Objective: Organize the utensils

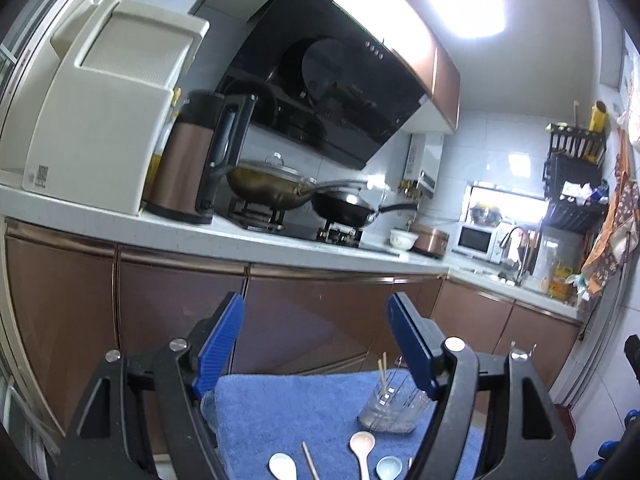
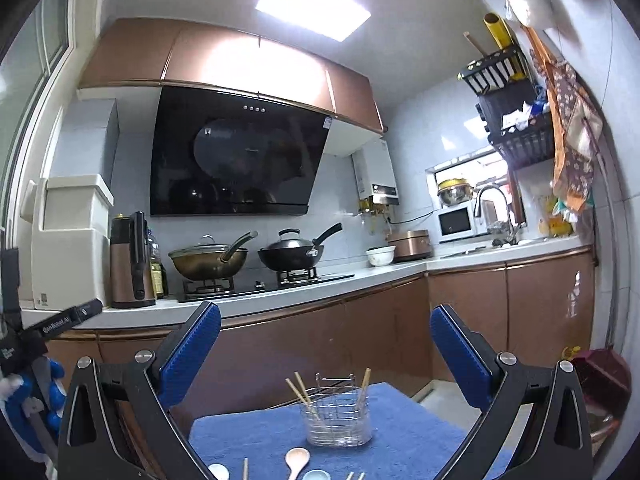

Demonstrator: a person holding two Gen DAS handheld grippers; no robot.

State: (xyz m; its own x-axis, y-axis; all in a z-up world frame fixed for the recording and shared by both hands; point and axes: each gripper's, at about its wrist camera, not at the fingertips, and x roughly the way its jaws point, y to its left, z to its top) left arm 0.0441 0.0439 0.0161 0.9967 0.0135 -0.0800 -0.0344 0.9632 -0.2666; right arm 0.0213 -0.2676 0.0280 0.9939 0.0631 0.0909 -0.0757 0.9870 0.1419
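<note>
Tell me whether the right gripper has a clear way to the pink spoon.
Probably yes: the right gripper is open and empty, and the pink spoon lies uncovered on the blue towel, nothing between them.

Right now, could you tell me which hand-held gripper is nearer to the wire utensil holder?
Left, probably. The left hand-held gripper has the wire utensil holder beside its right finger; the right hand-held gripper sits farther back, holder centred ahead.

Bright ceiling light (image 2: 313, 5) blown out; glare on upper cabinets (image 2: 248, 60); strong fisheye bending, dark corners; slight softness throughout.
</note>
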